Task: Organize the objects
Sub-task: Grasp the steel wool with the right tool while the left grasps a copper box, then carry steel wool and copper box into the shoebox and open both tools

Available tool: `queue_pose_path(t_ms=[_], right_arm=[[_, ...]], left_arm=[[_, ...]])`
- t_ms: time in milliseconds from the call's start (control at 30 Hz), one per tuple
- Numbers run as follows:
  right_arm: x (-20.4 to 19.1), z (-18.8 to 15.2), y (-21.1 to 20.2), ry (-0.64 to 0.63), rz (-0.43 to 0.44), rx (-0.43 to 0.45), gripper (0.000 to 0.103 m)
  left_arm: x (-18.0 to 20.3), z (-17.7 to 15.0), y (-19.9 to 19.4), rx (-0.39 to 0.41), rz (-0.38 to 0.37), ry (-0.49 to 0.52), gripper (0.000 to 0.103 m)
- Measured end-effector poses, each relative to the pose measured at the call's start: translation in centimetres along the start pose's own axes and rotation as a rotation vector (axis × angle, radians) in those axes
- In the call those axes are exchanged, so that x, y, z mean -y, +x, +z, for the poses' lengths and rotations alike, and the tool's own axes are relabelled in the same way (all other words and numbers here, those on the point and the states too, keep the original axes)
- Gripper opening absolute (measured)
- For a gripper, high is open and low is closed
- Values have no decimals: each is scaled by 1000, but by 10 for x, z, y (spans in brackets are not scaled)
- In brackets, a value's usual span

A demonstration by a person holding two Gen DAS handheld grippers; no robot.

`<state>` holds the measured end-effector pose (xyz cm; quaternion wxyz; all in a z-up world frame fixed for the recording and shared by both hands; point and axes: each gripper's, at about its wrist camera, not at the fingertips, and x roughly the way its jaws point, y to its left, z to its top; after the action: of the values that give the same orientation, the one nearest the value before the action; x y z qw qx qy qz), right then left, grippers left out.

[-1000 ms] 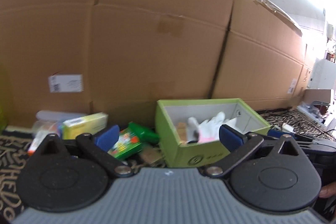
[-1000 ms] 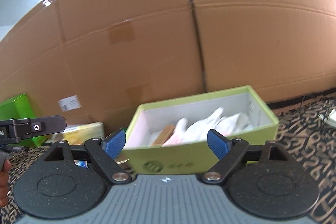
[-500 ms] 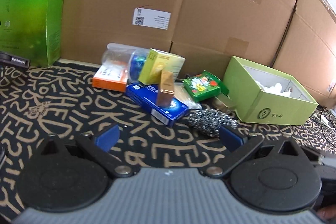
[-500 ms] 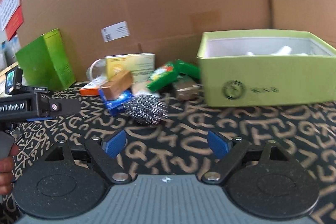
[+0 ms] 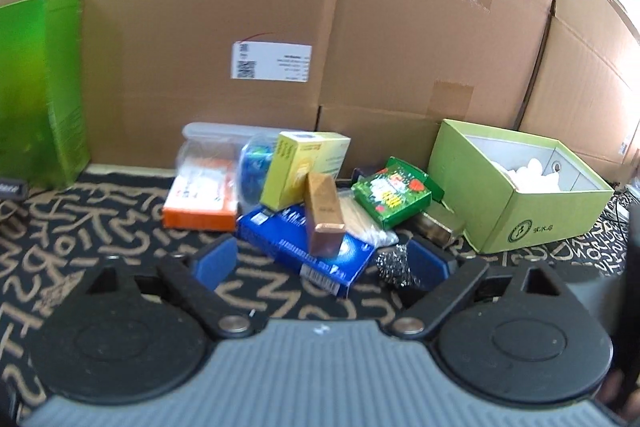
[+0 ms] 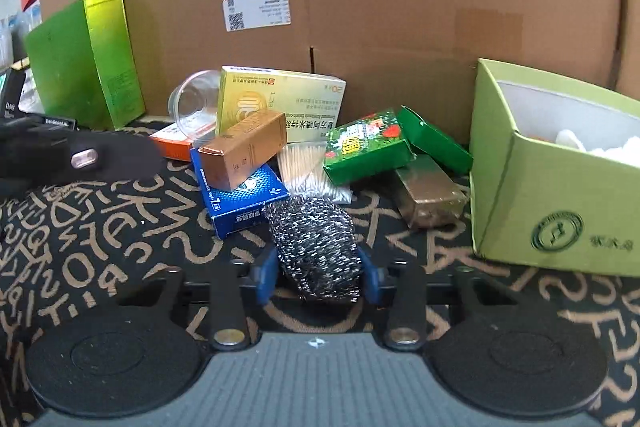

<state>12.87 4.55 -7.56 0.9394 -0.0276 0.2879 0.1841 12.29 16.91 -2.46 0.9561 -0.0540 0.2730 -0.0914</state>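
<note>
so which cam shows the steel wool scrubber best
The right wrist view: the steel wool scrubber sits whole and close between the closing right gripper pads. The left wrist view shows only a small part, behind a finger.

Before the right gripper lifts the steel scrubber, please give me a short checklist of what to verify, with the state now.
1. Scrubber between right gripper pads: ok, jaws closing on it.
2. Grip firm: cannot tell, pads at its sides, still closing.
3. Scrubber free of neighbours: not ok, it touches the swab bag and blue box.
4. Brown box stable: not ok, it lies tilted on the blue box.
5. Green bin open with room: ok.
6. Left gripper clear: ok, nothing between the pads, jaws closing.
</note>
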Motion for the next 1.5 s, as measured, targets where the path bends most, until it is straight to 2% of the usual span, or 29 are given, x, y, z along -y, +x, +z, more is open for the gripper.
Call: queue_pose_path(t_ms=[67, 200, 233, 400, 633, 800, 900, 967, 1100, 1267, 1500], right_arm=[[1, -3, -8, 15, -6, -1, 40], [3, -12, -27, 45, -35, -19, 40], [4, -15, -32, 56, -30, -22, 40], [11, -27, -57, 129, 0, -17, 40], [12, -43, -81, 163, 23, -15, 40], [12, -54, -94, 150, 29, -35, 41], [9, -59, -97, 138, 33, -44, 45], [7, -60, -97, 123, 25, -43, 55], [4, -58, -102, 93, 25, -38, 57], [5, -55, -107, 74, 23, -19, 57], [4, -53, -98, 57, 8, -26, 57]], left_arm=[[2, 7, 15, -10, -1, 7, 81], [5, 17, 48, -48, 11, 4, 60], [5, 17, 55, -60, 14, 0, 57], [7, 13, 69, -111, 24, 5, 25], [6, -6, 24, -126, -56, 23, 23], [11, -37, -25, -172, -105, 75, 23], [14, -53, -39, -196, -133, 87, 23], [17, -58, -41, -196, -129, 91, 25], [23, -53, -34, -177, -115, 114, 40], [30, -50, -22, -192, -122, 128, 37], [28, -54, -18, -206, -102, 131, 37]])
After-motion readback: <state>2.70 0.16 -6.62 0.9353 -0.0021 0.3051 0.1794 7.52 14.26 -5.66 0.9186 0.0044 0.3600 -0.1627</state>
